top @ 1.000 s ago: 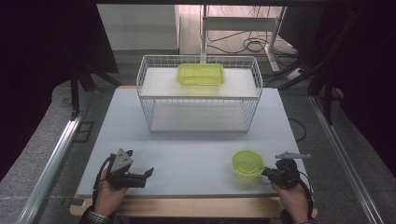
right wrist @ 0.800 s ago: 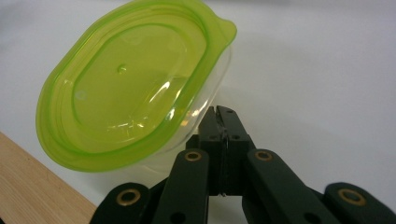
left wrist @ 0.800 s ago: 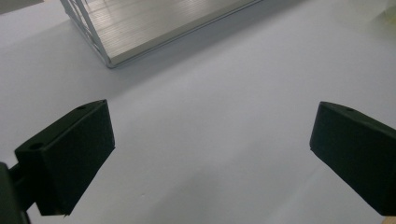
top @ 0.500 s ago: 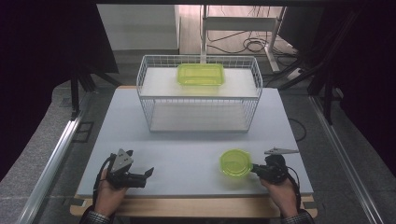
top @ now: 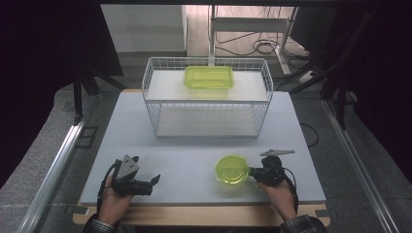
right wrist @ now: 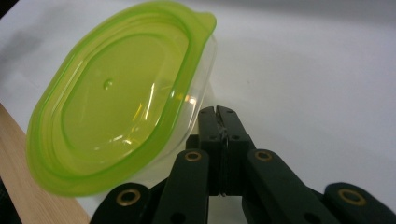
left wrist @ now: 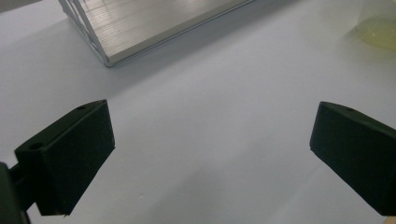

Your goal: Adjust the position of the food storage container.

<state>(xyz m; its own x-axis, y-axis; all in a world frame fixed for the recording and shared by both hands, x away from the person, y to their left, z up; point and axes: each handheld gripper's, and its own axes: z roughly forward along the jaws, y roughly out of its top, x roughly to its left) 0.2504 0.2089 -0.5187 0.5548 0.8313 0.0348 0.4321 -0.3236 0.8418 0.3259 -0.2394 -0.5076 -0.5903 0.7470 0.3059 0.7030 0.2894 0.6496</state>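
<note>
The right gripper [top: 253,173] lies low over the near right part of the white table [top: 204,155], its jaws pressed tight together. In the right gripper view the two black jaws meet flat against each other, just beside the clear wall of a round container with a green lid [right wrist: 116,93]. Whether any edge of the container is caught between them cannot be told; the pads seem to touch its side from outside. From above, the round container [top: 232,169] sits on the table directly left of the jaw tips, touching or nearly touching them.

The left gripper [top: 151,180] rests at the near left of the table in the person's left hand [top: 114,201], well apart from the container. Its jaws stand spread wide, and in the left gripper view bare table shows between the two black pads [left wrist: 70,158], with nothing between them.

Farther back, a white wire basket [top: 206,97] stands across the middle of the table. A rectangular green container [top: 208,77] lies on its upper shelf. A corner of the basket's base [left wrist: 154,23] shows ahead of the left gripper.
</note>
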